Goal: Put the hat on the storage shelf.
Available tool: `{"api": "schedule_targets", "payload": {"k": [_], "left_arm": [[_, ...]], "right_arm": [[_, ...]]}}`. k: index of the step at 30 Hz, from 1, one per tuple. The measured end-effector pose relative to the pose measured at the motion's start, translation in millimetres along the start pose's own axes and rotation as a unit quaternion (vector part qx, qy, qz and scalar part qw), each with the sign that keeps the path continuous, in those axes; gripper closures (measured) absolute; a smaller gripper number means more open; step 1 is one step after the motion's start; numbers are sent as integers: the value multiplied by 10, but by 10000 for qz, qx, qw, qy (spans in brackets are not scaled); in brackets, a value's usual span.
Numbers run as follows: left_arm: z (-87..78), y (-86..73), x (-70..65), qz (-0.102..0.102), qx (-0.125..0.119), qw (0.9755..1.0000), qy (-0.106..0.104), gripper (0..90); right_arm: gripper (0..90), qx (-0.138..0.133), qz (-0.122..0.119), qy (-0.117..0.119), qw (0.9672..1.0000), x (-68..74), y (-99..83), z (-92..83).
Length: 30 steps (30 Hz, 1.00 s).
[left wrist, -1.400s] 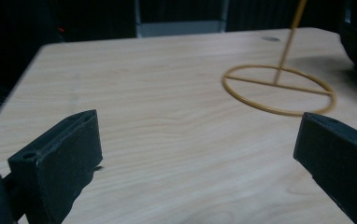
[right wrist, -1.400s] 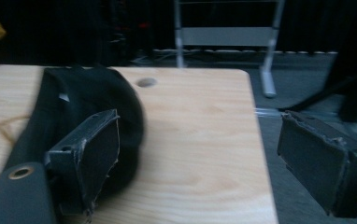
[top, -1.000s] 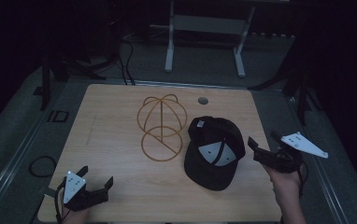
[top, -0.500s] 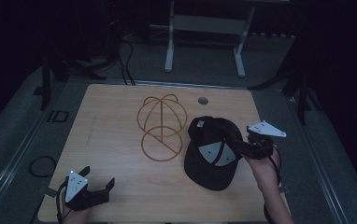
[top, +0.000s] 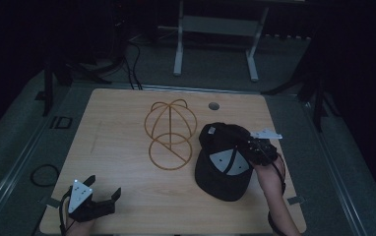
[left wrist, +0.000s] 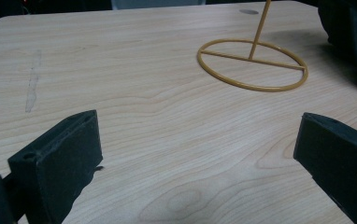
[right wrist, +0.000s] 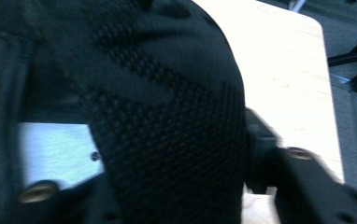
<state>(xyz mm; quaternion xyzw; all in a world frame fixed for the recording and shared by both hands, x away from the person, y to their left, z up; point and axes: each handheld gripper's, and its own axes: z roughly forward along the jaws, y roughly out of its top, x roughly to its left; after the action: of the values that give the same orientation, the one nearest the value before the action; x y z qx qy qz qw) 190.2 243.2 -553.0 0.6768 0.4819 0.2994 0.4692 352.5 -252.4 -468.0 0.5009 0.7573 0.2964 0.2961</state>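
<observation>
A black cap (top: 223, 169) lies upside down at the table's right, a white label showing inside it. My right gripper (top: 249, 148) is at the cap's right rim. In the right gripper view the cap's mesh side (right wrist: 167, 107) fills the gap between the jaws, and the right fingertip (right wrist: 260, 144) touches it. These jaws have just been closing on the cap's side. A tan wire cap stand (top: 170, 132) stands mid-table. My left gripper (top: 103, 186) rests open near the front left corner with nothing between its jaws (left wrist: 195, 140). The stand's base ring (left wrist: 252, 65) lies ahead of it.
The wooden table (top: 107, 128) has a small round hole (top: 213, 105) near its far edge. A metal frame (top: 215, 44) and cables (top: 127, 64) stand on the floor beyond the table. In the left gripper view the cap's edge (left wrist: 354, 42) sits at the far right.
My right gripper came in from the right and down onto the cap's rim, and its jaws narrowed around the cap's side. The left gripper stayed put.
</observation>
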Motion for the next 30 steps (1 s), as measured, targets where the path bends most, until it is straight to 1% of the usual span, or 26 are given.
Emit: {"api": "schedule_targets", "payload": {"k": [1,2,3,5,6,7,8,12,15,17,19,20,21,24,25,26,27,28,30], "left_arm": [[-1,0,3,-21,-9,10000,-13,16],[-3,0,6,-44,-12,10000,-19,16],[-5,0,8,-56,-9,10000,-28,16],[-7,1,8,-67,-18,10000,-25,16],[-7,2,9,-74,-15,10000,-33,16],[-8,3,10,-80,-8,10000,-49,16],[-8,4,10,-82,-2,10000,-52,16],[-3,5,6,-82,15,9999,-71,16],[-1,6,-1,-66,22,9999,-94,16],[-3,9,-6,-72,24,9999,-110,16],[-4,14,-13,-85,17,9999,-131,16],[-4,16,-18,-80,16,9999,-145,16],[-1,18,-28,-77,10,9998,-164,16],[0,16,-57,-53,35,9997,-222,16],[0,14,-70,-48,45,9997,-237,16],[3,13,-82,-45,48,9996,-264,16],[7,15,-96,-58,40,9996,-290,16],[9,20,-110,-40,39,9995,-312,16],[14,35,-154,-52,13,9992,-390,16]], "right_arm": [[669,15,-45,-29,10000,0,-4,13],[727,35,-123,-147,9998,7,-7,23],[773,23,-165,-212,9996,7,-8,30],[875,44,-143,-219,9996,4,-8,43],[885,15,-103,-235,9997,2,-10,43],[887,-6,-73,-241,9997,0,-9,39],[888,-31,-16,-178,9998,-2,-7,30],[890,-308,217,36,9993,-16,27,-77],[890,-535,237,73,9983,-14,88,-208],[891,-670,216,83,9975,-14,134,-295],[891,-855,237,209,9958,-15,199,-421],[891,-855,237,209,9958,-15,199,-421],[891,-910,246,243,9953,-13,218,-461],[890,-1074,160,247,9938,12,268,-570],[890,-1193,81,178,9927,36,293,-640],[890,-1193,81,178,9927,36,293,-640],[890,-1305,18,198,9912,55,312,-705],[890,-1305,18,198,9912,55,312,-705],[890,-1383,-54,243,9901,72,329,-762]]}}
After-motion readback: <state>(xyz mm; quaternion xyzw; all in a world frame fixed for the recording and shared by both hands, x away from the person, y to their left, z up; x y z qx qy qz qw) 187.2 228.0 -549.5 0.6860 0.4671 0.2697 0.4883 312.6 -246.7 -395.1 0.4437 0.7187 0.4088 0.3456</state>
